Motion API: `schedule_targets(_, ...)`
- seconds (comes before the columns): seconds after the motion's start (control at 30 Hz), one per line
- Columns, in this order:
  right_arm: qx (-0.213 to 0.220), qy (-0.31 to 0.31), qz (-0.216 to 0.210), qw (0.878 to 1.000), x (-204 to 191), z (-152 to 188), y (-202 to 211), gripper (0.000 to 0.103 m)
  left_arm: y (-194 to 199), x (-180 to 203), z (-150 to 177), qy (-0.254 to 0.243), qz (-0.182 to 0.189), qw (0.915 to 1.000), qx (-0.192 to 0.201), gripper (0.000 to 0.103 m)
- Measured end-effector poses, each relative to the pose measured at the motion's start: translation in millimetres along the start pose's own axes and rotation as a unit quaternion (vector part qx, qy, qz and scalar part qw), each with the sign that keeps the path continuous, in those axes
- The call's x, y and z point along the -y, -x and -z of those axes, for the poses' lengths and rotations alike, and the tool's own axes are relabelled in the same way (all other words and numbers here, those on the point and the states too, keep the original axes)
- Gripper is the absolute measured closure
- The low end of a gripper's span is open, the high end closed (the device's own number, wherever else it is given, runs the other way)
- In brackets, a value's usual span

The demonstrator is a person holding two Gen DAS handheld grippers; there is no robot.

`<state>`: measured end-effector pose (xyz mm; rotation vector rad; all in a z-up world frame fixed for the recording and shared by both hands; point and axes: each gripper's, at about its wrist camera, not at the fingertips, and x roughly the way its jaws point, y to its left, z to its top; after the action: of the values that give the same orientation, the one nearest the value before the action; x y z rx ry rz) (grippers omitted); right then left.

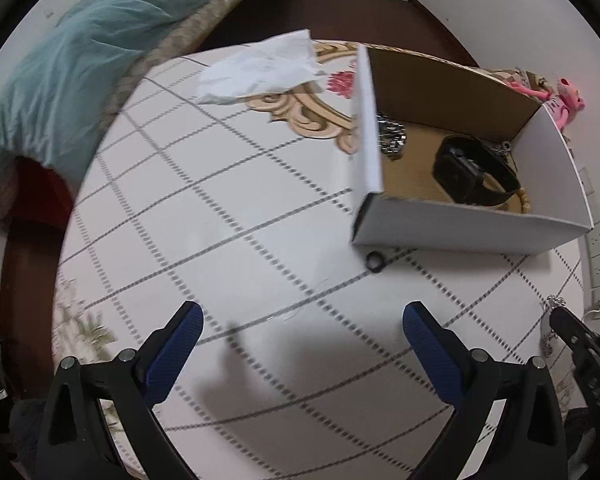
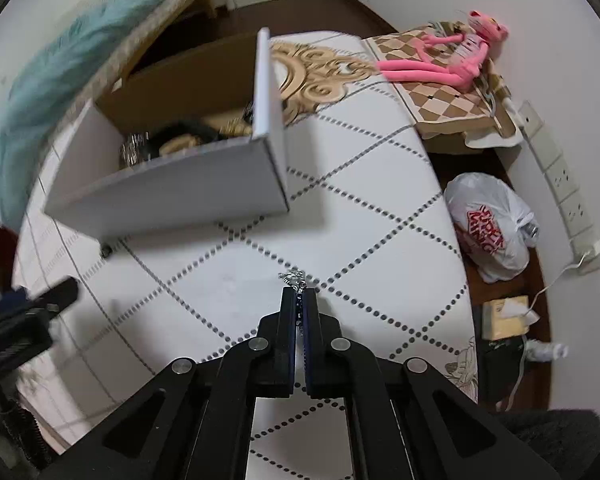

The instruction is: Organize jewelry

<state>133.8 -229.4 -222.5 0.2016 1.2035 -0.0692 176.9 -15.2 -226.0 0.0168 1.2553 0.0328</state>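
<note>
With the jaws of the right gripper (image 2: 299,294) brought together on a thin silver chain (image 2: 295,278), the pickup step is judged to be in hand. A small tangle of links is seen sticking out past the fingertips, just above the white tablecloth with the dotted grey grid (image 2: 360,216); whether the rest of the chain is clear of the cloth cannot be told.

The left gripper (image 1: 302,322) is held wide apart, nothing between its blue pads (image 1: 178,348), low over a bare patch of cloth.

The white cardboard box with the brown inside (image 1: 460,228) stands near, open at the top. A black smartwatch (image 1: 470,172), a silver metal band (image 1: 392,136) and a beaded piece are already seen inside. A small black ring (image 1: 374,260) is left on the cloth, just beside the box's front wall.

Next move, as judged: chain to be lifted clear, carried over the front wall and let go inside. Thin links could slip or snag on the wall edge, so a clean lift is called for. Ring probably to be taken afterwards.
</note>
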Motion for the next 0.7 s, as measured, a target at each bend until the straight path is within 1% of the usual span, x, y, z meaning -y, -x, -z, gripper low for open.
schedule_targets(0.07, 0.006, -0.013, -0.01, 1.0, 6, -2, 5, 0.1, -4, 7, -4, -0.008, 0.005, 1.0, -0.001, 0.014)
schedule_targets(0.13, 0.011, -0.022, -0.017, 1.0, 9, -5, 10, 0.1, -8, 15, -7, -0.018, 0.007, 0.9998, -0.003, 0.021)
schedule_targets(0.2, 0.014, -0.026, -0.02, 0.999, 11, -7, 13, 0.1, -14, 20, -11, -0.026, 0.006, 0.9996, -0.004, 0.026)
schedule_targets(0.23, 0.013, -0.027, -0.02, 0.999, 11, -8, 13, 0.1, -16, 23, -12, -0.029, 0.006, 0.9996, -0.004, 0.035)
schedule_targets(0.27, 0.013, -0.028, -0.02, 0.999, 13, -9, 12, 0.1, -18, 26, -14, -0.032, 0.005, 0.9995, -0.004, 0.046)
schedule_targets(0.3, 0.013, -0.029, -0.02, 0.999, 14, -9, 13, 0.1, -20, 28, -15, -0.036, 0.007, 0.9993, -0.005, 0.049)
schedule_targets(0.33, 0.012, -0.03, -0.02, 0.999, 14, -10, 13, 0.1, -19, 29, -15, -0.036, 0.009, 0.9993, 0.003, 0.058)
schedule_targets(0.37, 0.012, -0.031, -0.018, 0.999, 15, -10, 12, 0.1, -18, 31, -16, -0.04, 0.011, 0.9991, 0.008, 0.07)
schedule_targets(0.4, 0.011, -0.032, -0.018, 0.999, 16, -11, 12, 0.1, -18, 32, -17, -0.042, 0.014, 0.999, 0.01, 0.077)
schedule_targets(0.47, 0.01, -0.033, -0.018, 0.999, 18, -13, 12, 0.1, -18, 35, -17, -0.046, 0.024, 0.9986, 0.012, 0.092)
schedule_targets(0.57, 0.01, -0.032, -0.018, 0.999, 20, -14, 14, 0.1, -17, 37, -14, -0.053, 0.022, 0.9982, 0.017, 0.093)
schedule_targets(0.7, 0.017, -0.03, -0.023, 0.999, 20, -16, 23, 0.1, -11, 36, -8, -0.049, 0.029, 0.9982, 0.019, 0.093)
